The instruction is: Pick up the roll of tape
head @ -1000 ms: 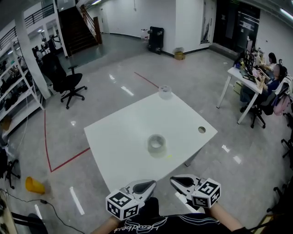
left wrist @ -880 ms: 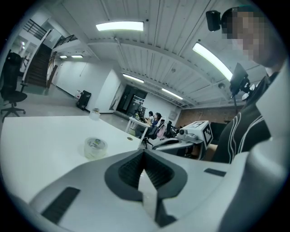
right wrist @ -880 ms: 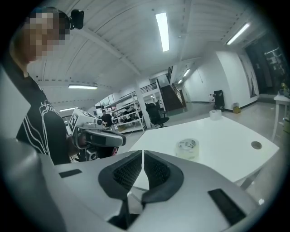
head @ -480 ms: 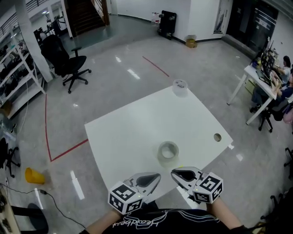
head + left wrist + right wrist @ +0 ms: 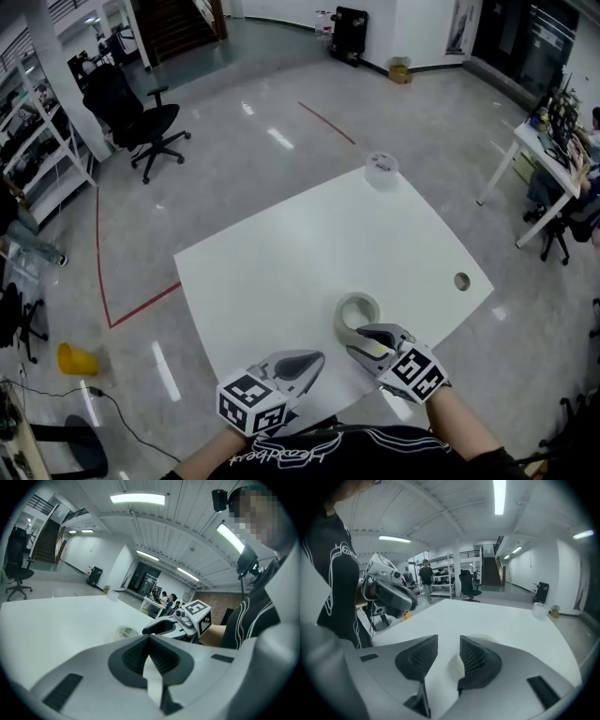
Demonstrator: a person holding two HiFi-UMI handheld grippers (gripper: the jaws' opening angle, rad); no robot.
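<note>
A clear roll of tape [image 5: 357, 311] lies flat on the white table [image 5: 281, 262] near its front edge. My right gripper [image 5: 356, 339] sits just behind the roll with its jaws opening. In the right gripper view the roll [image 5: 457, 665] shows in the gap and behind the right jaw, and the pads are not pressing on it. My left gripper [image 5: 315, 362] hovers shut at the table's front edge, left of the roll, holding nothing. The left gripper view shows the roll [image 5: 125, 631] ahead, beside the right gripper [image 5: 159, 627].
A second, whitish roll [image 5: 382, 170] stands at the table's far corner. A cable hole [image 5: 461, 280] is near the right edge. A black office chair [image 5: 141, 122] stands on the floor at the far left, and other desks with seated people are at the right.
Both grippers have moved forward over the table's front edge toward the roll. The right gripper rolled, came down behind the roll, and its jaws went from shut to open.
</note>
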